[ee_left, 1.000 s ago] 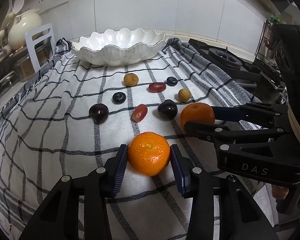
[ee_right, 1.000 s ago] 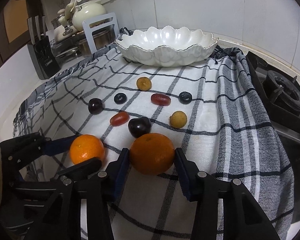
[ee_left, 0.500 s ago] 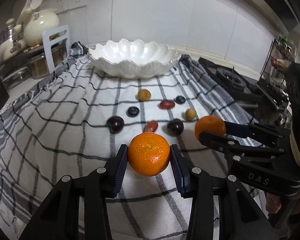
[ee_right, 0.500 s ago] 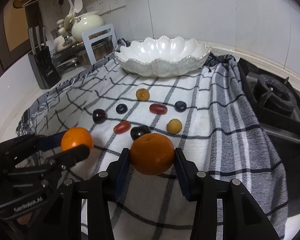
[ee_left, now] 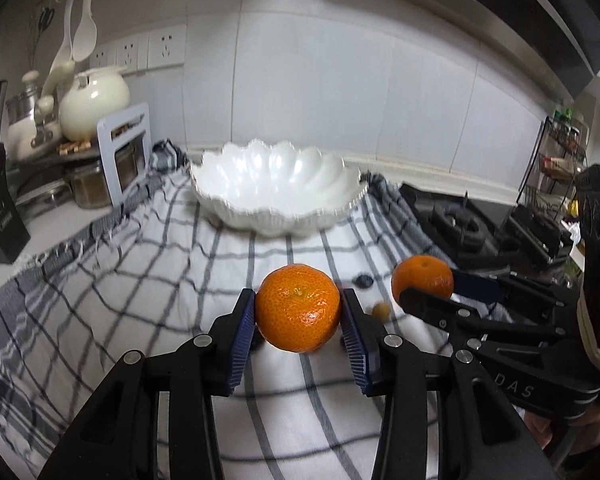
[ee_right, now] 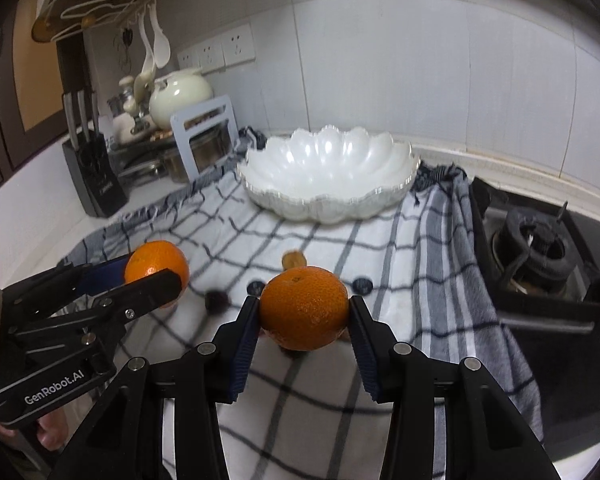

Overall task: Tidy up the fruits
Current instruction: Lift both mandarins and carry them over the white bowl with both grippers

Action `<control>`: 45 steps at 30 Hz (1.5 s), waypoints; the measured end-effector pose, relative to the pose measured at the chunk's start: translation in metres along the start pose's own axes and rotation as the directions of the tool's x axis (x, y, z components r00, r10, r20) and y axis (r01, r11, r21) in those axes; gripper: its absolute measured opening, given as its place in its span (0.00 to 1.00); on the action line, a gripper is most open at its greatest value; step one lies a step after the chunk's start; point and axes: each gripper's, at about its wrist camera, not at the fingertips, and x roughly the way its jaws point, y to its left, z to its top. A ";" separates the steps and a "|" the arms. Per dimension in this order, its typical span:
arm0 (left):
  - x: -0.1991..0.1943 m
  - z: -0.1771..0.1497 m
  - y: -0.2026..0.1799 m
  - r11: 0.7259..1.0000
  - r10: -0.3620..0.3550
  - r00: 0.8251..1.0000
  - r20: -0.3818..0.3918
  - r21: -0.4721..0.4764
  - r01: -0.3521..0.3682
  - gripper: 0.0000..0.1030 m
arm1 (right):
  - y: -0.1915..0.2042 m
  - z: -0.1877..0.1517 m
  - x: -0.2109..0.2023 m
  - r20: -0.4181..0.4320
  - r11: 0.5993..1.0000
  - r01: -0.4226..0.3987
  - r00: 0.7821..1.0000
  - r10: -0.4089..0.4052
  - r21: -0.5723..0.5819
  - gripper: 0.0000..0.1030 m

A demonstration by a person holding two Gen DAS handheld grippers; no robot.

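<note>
Two round orange mandarins, one clamped in the left tool, one in the right tool, both off the cloth; scalloped white bowl upright behind, small fruits blurred.

We stood in a home kitchen. We saw a black gas stove burner beside the tabletop, a black knife block with steel-handled knives, a cream ceramic teapot, white plastic ladles hanging on the white tiled wall, wall sockets, and a wire spice rack.
</note>
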 end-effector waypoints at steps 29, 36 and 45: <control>0.052 0.136 0.031 0.996 0.073 0.991 0.108 0.037 -0.078 0.41 | -0.023 0.138 0.054 0.153 0.997 0.069 0.986 -0.066 -0.015 0.44; 0.091 0.160 0.031 0.994 0.098 0.993 0.068 0.040 -0.101 0.41 | -0.045 0.169 0.094 0.107 0.996 0.081 0.991 -0.079 -0.019 0.44; 0.166 0.179 0.043 0.994 0.104 0.992 -0.068 -0.003 -0.105 0.41 | -0.074 0.195 0.160 -0.014 0.998 0.062 0.998 -0.062 -0.007 0.44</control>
